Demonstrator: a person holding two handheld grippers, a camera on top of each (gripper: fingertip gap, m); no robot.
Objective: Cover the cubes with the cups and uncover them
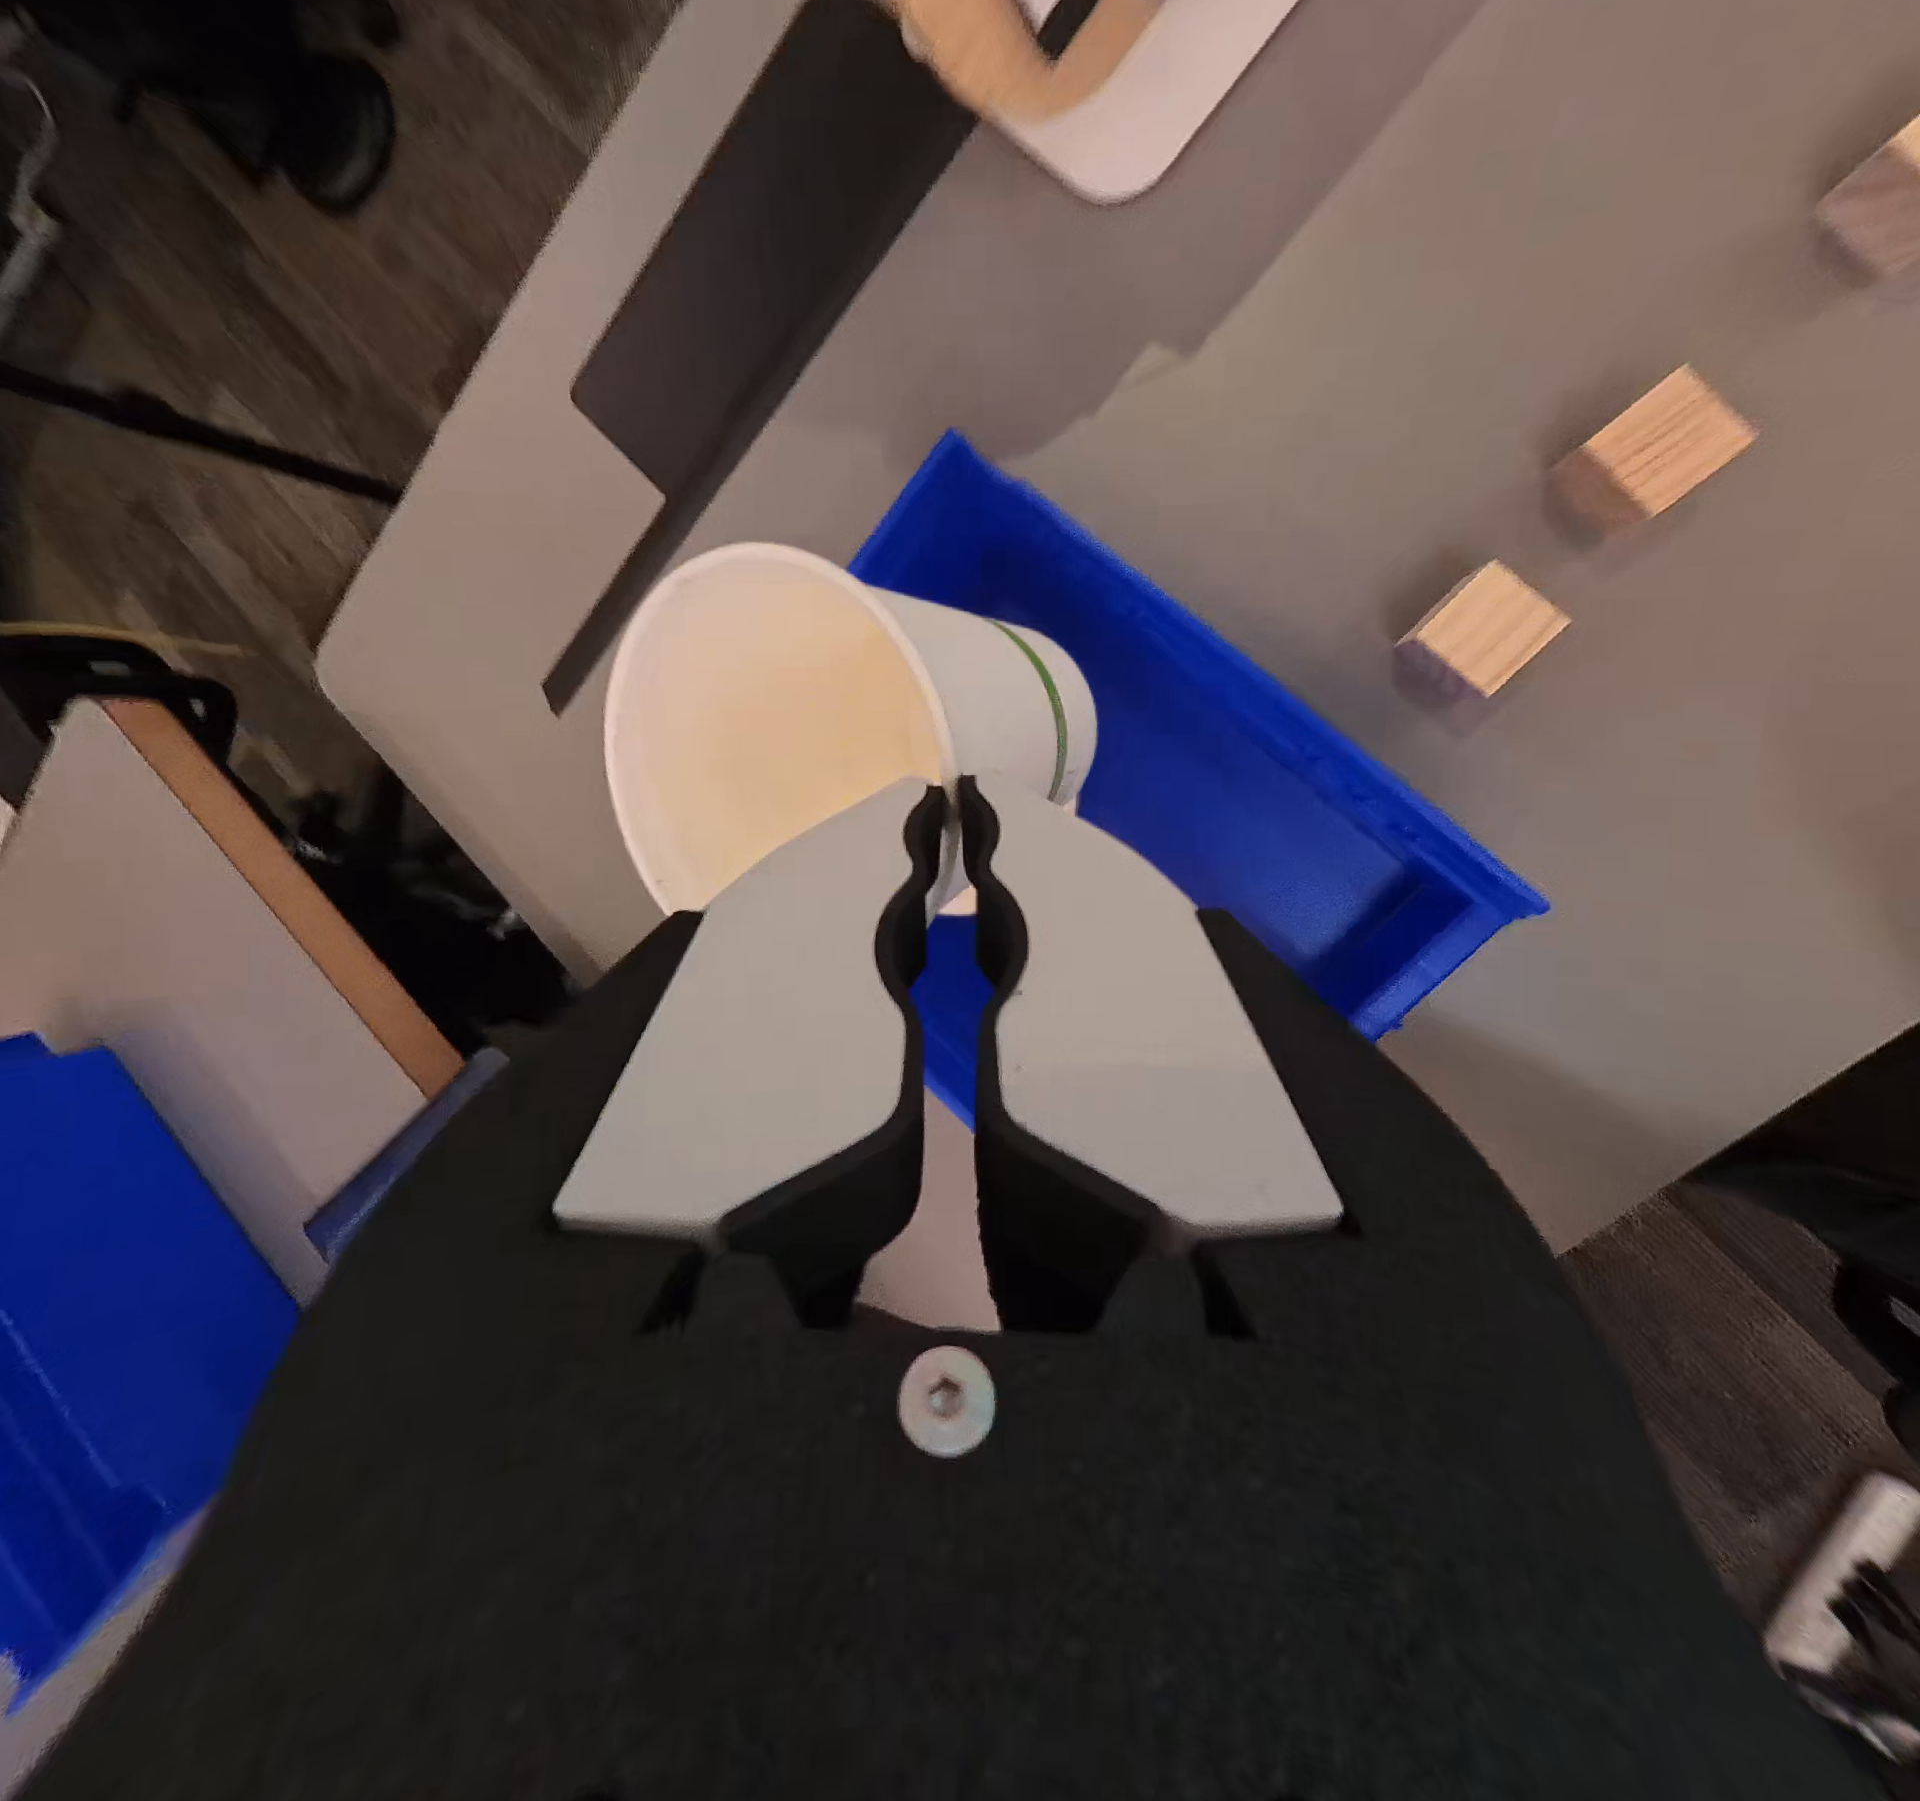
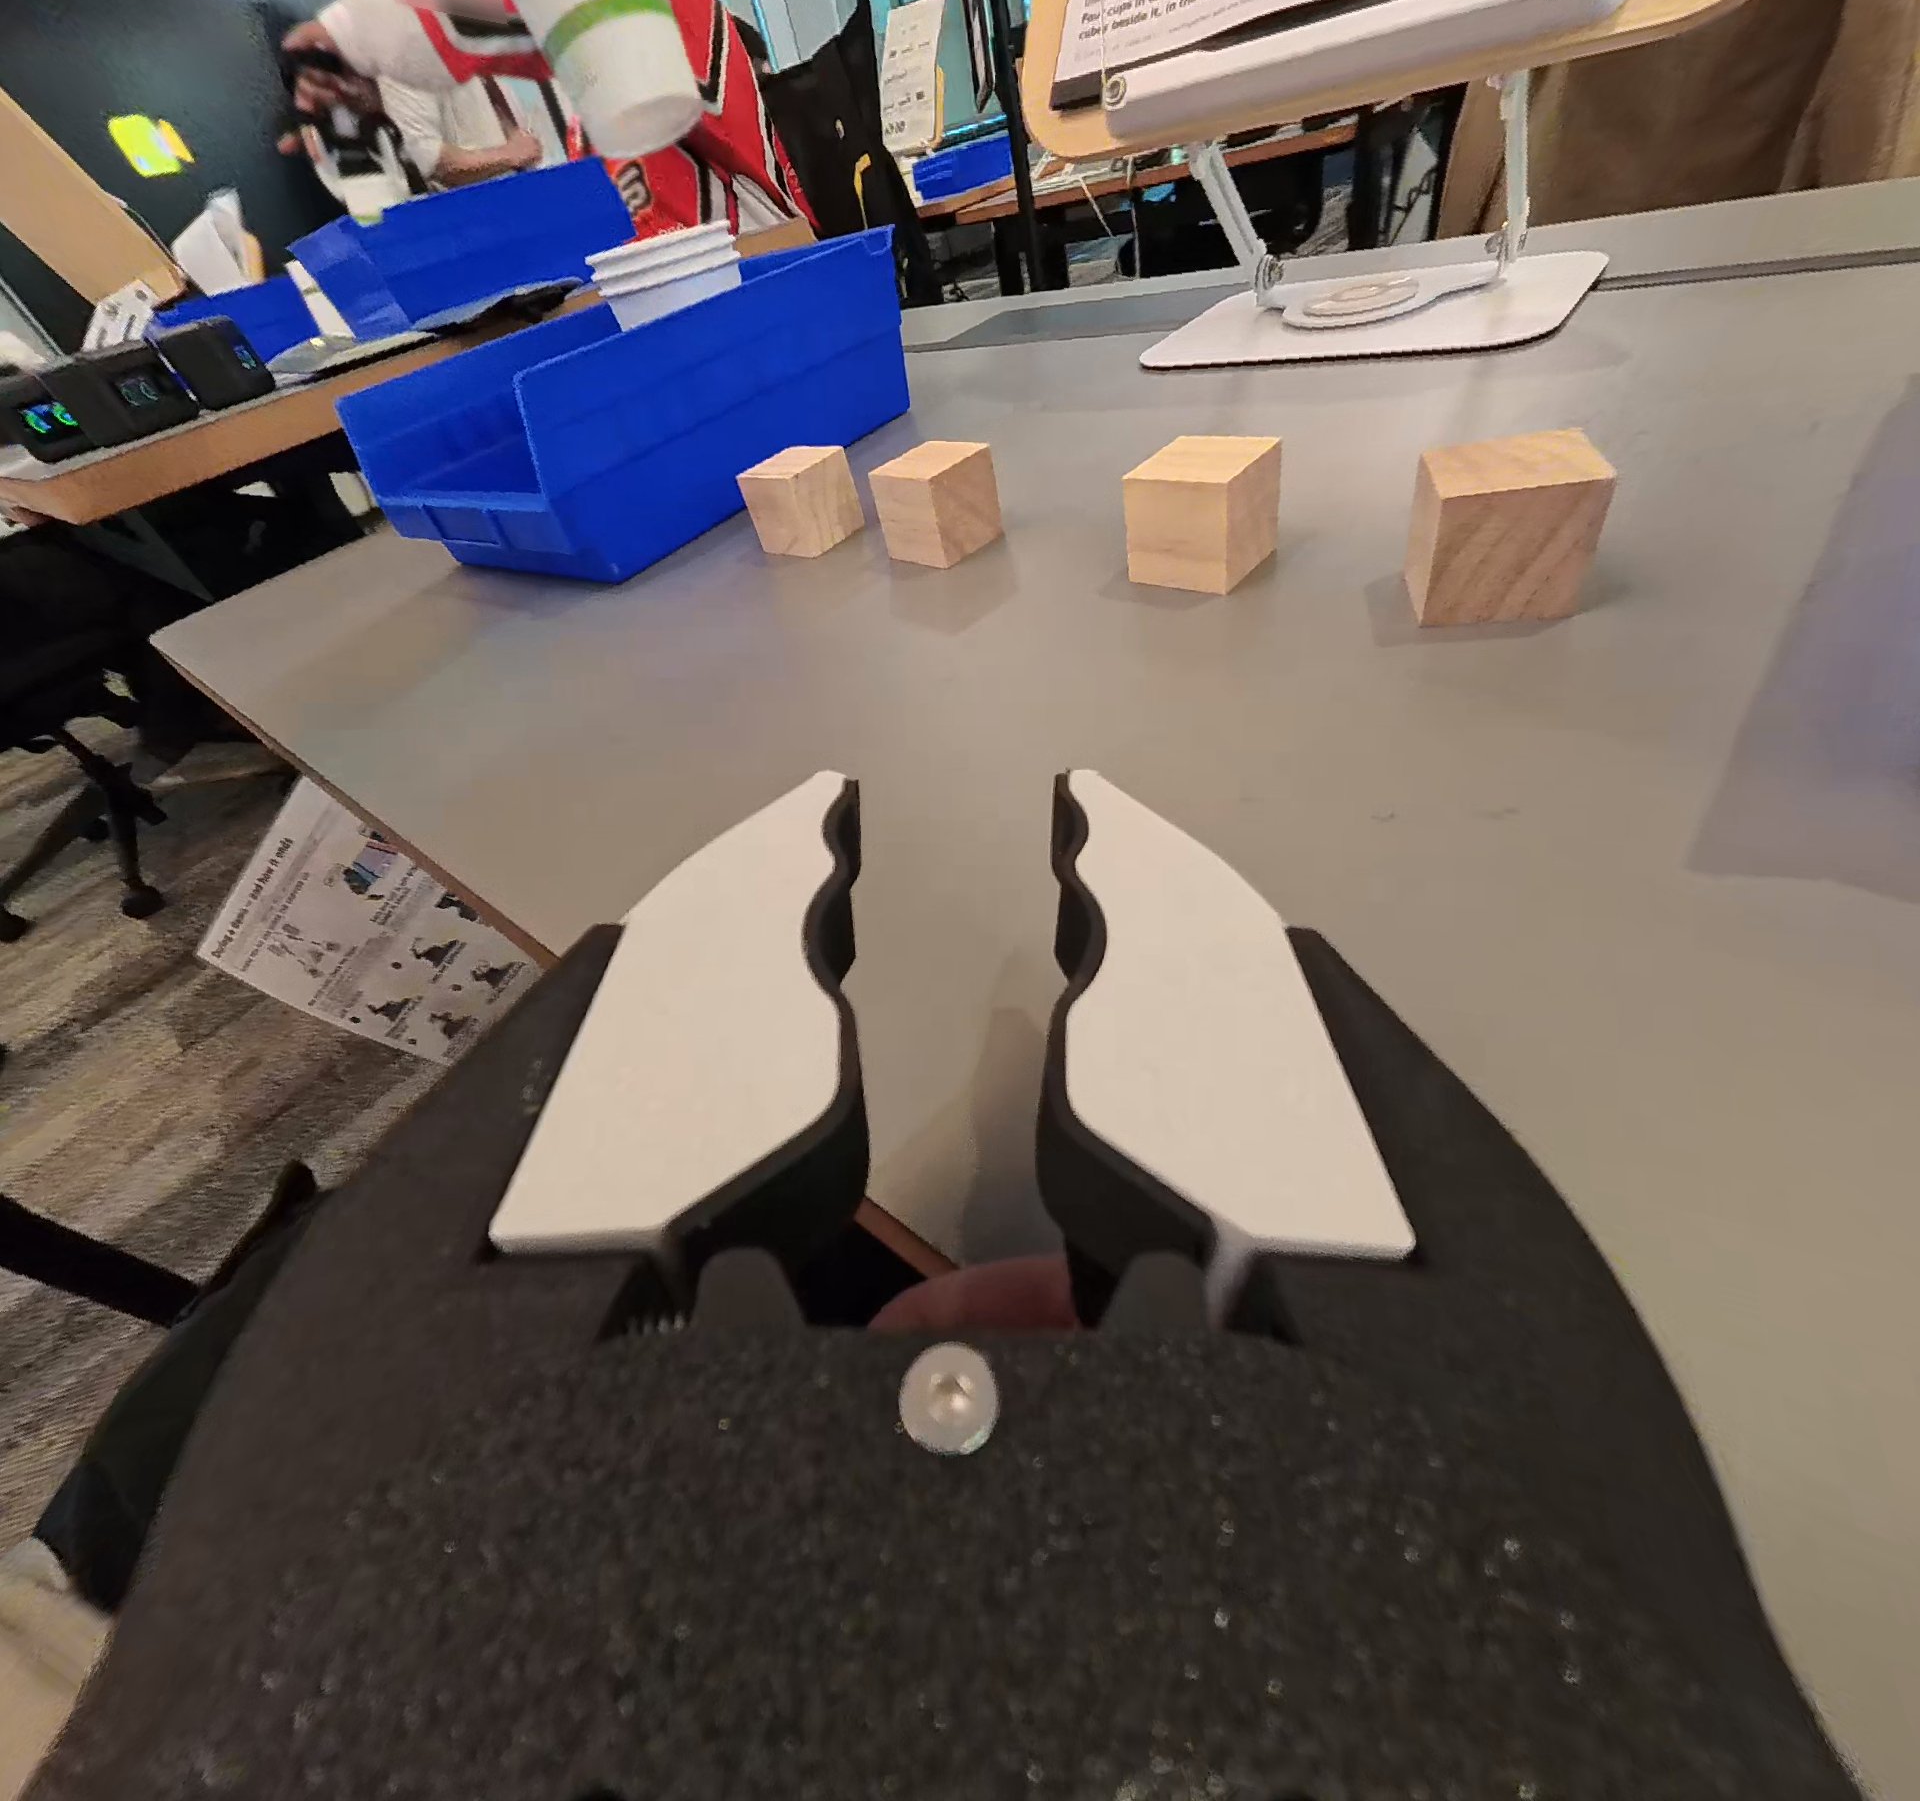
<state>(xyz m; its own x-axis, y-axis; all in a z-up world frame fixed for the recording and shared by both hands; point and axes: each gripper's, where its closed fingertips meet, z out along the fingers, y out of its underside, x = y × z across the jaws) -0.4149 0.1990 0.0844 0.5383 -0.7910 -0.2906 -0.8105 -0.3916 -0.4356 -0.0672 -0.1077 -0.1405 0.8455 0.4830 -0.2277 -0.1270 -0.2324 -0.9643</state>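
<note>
My left gripper (image 1: 956, 795) is shut on the rim of a white paper cup (image 1: 790, 712) with a green band, held in the air above the blue bin (image 1: 1299, 816). The same cup (image 2: 603, 16) shows high up in the right wrist view. A stack of white cups (image 2: 665, 281) stands in the blue bin (image 2: 644, 463). Several wooden cubes stand in a row on the grey table (image 2: 1039, 712): one by the bin (image 2: 800, 501), then another (image 2: 935, 502), another (image 2: 1200, 513), and the rightmost (image 2: 1507, 525). Some cubes (image 1: 1652, 452) show in the left wrist view. My right gripper (image 2: 956, 795) is open and empty, low over the table's front.
A white stand (image 2: 1382, 307) holding an instruction sheet sits at the table's back right. More blue bins (image 2: 468, 234) and small black devices (image 2: 125, 390) are on a neighbouring table to the left. A person in red and white is behind. A printed sheet (image 2: 364, 930) lies on the floor.
</note>
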